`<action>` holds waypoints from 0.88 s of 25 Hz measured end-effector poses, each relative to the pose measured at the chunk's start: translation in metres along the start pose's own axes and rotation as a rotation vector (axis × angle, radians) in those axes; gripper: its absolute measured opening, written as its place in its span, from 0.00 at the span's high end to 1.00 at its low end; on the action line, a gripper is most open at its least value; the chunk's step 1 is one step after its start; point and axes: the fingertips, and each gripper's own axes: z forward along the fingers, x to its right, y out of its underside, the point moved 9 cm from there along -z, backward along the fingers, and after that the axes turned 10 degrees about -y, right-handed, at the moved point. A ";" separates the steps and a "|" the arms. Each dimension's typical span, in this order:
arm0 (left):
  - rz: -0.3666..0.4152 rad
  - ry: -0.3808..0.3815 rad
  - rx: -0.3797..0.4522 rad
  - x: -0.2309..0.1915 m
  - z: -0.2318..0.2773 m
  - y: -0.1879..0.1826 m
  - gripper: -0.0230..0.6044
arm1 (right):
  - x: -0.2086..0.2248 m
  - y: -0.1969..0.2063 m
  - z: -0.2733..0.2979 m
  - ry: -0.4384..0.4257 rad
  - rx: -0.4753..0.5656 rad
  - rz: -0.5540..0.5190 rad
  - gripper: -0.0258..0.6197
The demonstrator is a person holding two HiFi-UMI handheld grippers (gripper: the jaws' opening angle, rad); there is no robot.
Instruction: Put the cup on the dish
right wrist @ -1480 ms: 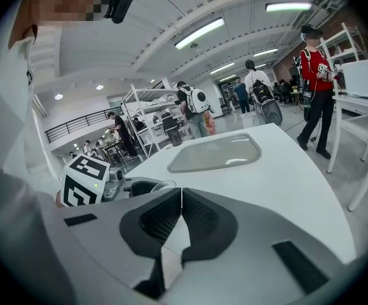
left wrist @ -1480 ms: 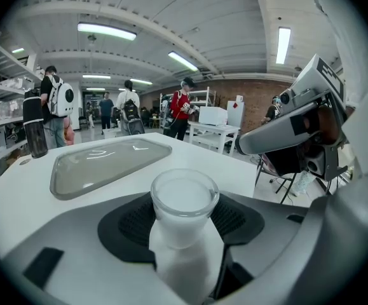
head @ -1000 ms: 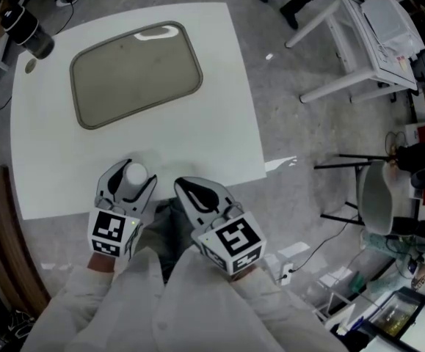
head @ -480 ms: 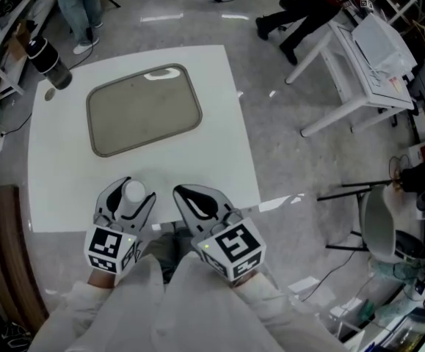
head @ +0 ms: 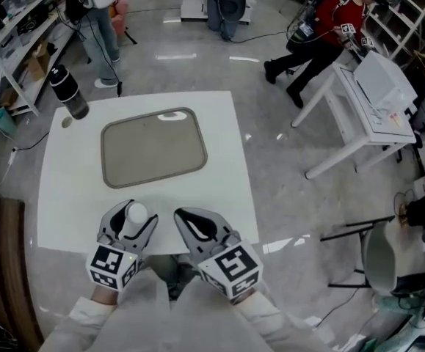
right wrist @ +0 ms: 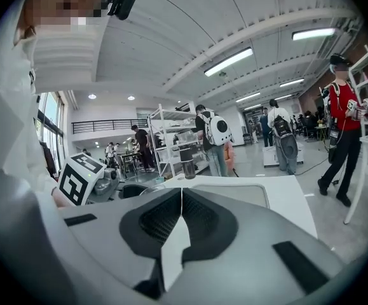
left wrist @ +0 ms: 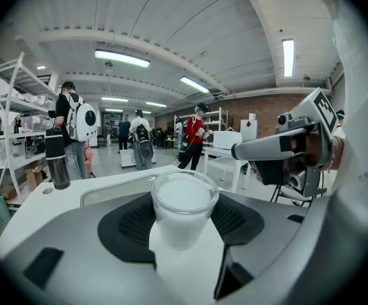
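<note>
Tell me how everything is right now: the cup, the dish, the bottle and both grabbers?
cup: upright, clamped between the left gripper's jaws, not yet on the dish.
dish: lying flat on the table, nothing on it.
bottle: standing upright at the table's far left corner.
left gripper: shut on the cup.
right gripper: jaws together, holding nothing.
</note>
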 end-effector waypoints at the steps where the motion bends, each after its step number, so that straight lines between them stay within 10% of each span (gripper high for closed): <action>1: 0.002 -0.001 0.004 -0.003 0.001 -0.003 0.53 | 0.001 -0.001 0.002 -0.001 0.002 0.000 0.94; 22: 0.005 0.076 0.007 -0.114 0.128 -0.042 0.53 | 0.093 -0.030 0.127 0.034 -0.011 0.049 0.94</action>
